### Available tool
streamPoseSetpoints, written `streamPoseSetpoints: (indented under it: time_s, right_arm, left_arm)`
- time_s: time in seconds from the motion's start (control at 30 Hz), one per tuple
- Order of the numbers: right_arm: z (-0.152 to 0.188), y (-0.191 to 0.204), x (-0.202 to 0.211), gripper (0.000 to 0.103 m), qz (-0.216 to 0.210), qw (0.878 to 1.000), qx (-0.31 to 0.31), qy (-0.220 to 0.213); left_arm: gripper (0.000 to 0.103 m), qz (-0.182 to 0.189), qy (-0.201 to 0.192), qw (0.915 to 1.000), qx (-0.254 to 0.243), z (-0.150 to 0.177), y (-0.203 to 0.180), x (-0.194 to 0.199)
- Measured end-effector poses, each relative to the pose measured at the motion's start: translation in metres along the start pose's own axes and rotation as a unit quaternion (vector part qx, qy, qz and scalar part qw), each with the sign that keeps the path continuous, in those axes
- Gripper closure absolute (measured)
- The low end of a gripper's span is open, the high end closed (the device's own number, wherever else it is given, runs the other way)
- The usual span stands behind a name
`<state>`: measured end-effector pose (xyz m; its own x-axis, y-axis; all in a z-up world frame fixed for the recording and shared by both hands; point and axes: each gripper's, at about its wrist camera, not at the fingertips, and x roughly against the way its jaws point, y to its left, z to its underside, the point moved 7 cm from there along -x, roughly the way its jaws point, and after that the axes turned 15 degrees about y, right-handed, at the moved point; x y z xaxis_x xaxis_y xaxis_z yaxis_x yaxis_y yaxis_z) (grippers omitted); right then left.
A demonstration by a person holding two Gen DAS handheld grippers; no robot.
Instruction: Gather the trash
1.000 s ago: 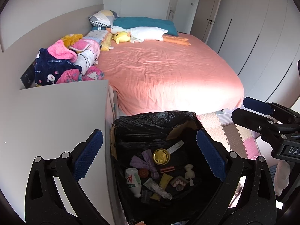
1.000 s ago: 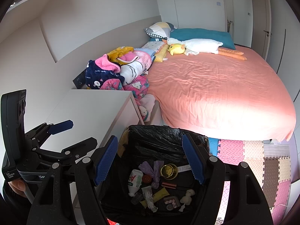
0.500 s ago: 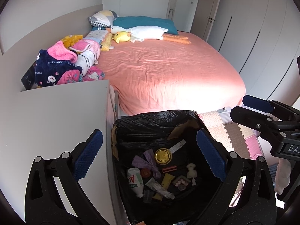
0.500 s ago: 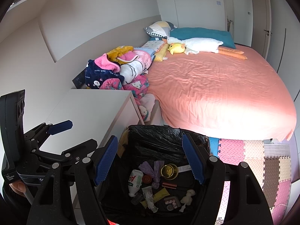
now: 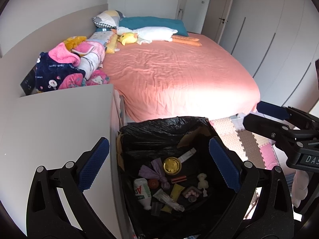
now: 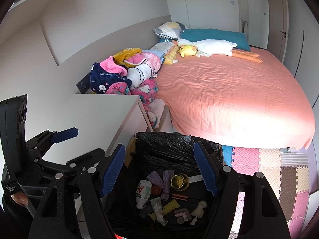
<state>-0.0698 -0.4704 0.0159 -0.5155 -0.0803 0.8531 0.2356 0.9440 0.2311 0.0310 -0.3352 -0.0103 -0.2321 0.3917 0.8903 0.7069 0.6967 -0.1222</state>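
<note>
1. Trash (image 5: 167, 183) lies at the bottom of the black-lined bin (image 5: 159, 127), which stands on the floor against the side of the white surface (image 5: 55, 123) and near the foot edge of the bed (image 5: 179, 75). I see a white bottle (image 5: 142, 191), a gold lid (image 5: 172, 165), a purple wrapper (image 5: 153, 171) and small scraps in there.

2. My left fingers (image 5: 157, 165) stand wide apart with nothing between them, above the bin's mouth. My right fingers (image 6: 159, 169) are also spread and empty, over the same opening.

3. Both tools crowd one spot. In the right view the left tool's black frame sits just beside mine, so a careless swing, I judge, could knock the two together.

4. The liner's rim (image 6: 175, 141) looks loose and crumpled. If I lower a finger carelessly, I could snag the plastic and pull it into the bin, or tip the bin itself.

5. My left finger (image 5: 93, 165) hangs over the edge of the surface. Dropping straight down could strike that edge rather than enter the bin.

6. I see no loose trash on the surface or the bed's sheet. The risk, I think, is taking a toy such as the yellow plush (image 5: 128, 38) near the head of the bed for rubbish.

7. The foam floor mats (image 6: 265, 167) beside the bin are partly hidden by my own frame, so something could be missed there.
</note>
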Motion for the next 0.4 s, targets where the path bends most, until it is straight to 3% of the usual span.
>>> streamPoseSetpoints:
  time_s: [0.4]
  right_arm:
    - [0.0015,-0.0029,-0.0027,0.031,-0.001,1.000,0.001,0.000]
  left_arm:
    - [0.006,-0.005,0.006,1.0000,-0.003,0.0010,-0.0002,0.0002]
